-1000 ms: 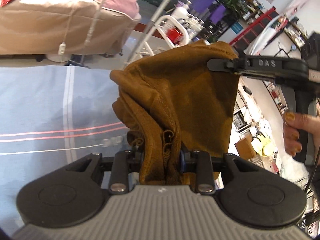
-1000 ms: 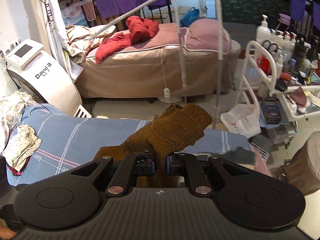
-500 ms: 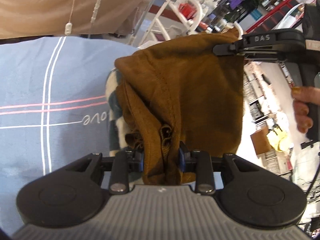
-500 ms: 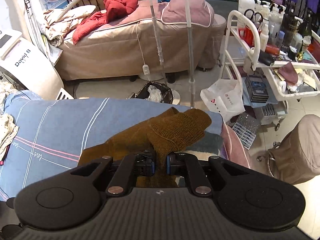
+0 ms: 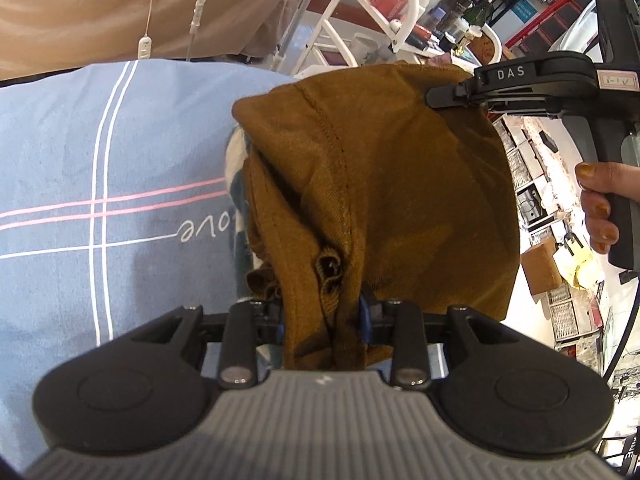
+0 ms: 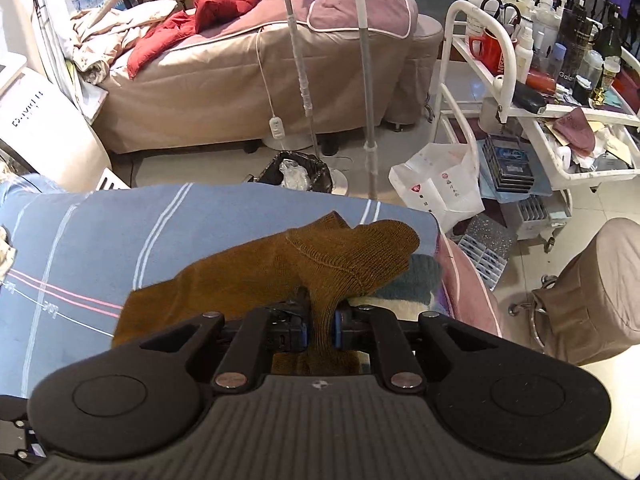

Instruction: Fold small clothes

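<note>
While the brown knit garment (image 5: 400, 184) hangs stretched above the blue striped bed cover (image 5: 100, 160), the left hand-held gripper (image 5: 322, 316) is clamped on a bunched edge of it at its near end. The right hand-held gripper (image 6: 320, 326) pinches another edge between closed fingers, with the cloth spreading ahead and to its left. Its side reads "DAS"; the cover carries "love" in script; a white machine (image 6: 36, 128) shows "David".
</note>
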The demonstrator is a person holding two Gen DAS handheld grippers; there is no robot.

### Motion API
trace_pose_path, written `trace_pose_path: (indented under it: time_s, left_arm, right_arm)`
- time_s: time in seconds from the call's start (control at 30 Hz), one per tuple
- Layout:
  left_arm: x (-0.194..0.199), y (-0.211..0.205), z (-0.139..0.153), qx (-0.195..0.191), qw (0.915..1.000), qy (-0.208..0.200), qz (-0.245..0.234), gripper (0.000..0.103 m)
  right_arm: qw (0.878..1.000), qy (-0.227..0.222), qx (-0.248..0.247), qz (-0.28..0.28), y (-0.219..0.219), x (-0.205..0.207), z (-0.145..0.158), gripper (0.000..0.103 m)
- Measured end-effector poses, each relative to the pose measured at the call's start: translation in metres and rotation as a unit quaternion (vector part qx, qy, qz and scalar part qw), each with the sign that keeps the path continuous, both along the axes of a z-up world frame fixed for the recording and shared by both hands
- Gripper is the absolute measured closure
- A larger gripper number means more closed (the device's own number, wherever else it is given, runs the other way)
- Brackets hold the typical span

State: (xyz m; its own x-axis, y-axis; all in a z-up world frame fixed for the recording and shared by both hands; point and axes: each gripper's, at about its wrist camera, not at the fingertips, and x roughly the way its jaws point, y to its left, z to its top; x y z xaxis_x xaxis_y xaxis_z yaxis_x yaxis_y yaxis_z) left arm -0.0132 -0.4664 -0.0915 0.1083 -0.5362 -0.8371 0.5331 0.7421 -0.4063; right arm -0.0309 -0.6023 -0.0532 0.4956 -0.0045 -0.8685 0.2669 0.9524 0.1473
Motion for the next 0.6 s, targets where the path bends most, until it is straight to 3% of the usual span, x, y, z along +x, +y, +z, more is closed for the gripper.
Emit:
trace_pose_path:
  time_s: [0.13,0.23,0.33,0.4,0.43,0.47,0.6]
  left_arm:
    - [0.001,-0.003,-0.006,0.004,1.0,0.002,-0.003,0.07]
    - [0.002,-0.005,-0.01,0.009,0.9999,-0.002,-0.007,0.066]
    - [0.002,-0.007,-0.009,0.014,0.9999,-0.005,-0.009,0.055]
    - [0.002,-0.005,-0.006,0.017,0.9997,-0.013,-0.012,0.043]
    - [0.003,-0.003,-0.005,0.019,0.9996,-0.018,-0.013,0.033]
    - [0.003,-0.001,-0.003,0.019,0.9995,-0.021,-0.016,0.03]
    - [0.007,0.015,0.011,0.008,0.9991,-0.038,-0.015,0.027]
  right_arm:
    - [1.0,0.002,-0.01,-0.006,-0.001,-0.002,-0.008,0.075]
    - [1.0,-0.001,-0.024,-0.009,0.0,-0.006,-0.01,0.06]
    - [0.999,-0.017,-0.04,-0.006,0.002,-0.01,-0.006,0.048]
    - [0.997,-0.041,-0.067,-0.025,0.002,-0.019,0.003,0.02]
    - [0.995,-0.055,-0.073,-0.034,0.002,-0.024,0.009,0.012]
    - [0.994,-0.069,-0.074,-0.041,0.0,-0.031,0.016,0.004]
    - [0.99,-0.113,-0.075,-0.029,0.008,-0.062,0.04,0.008]
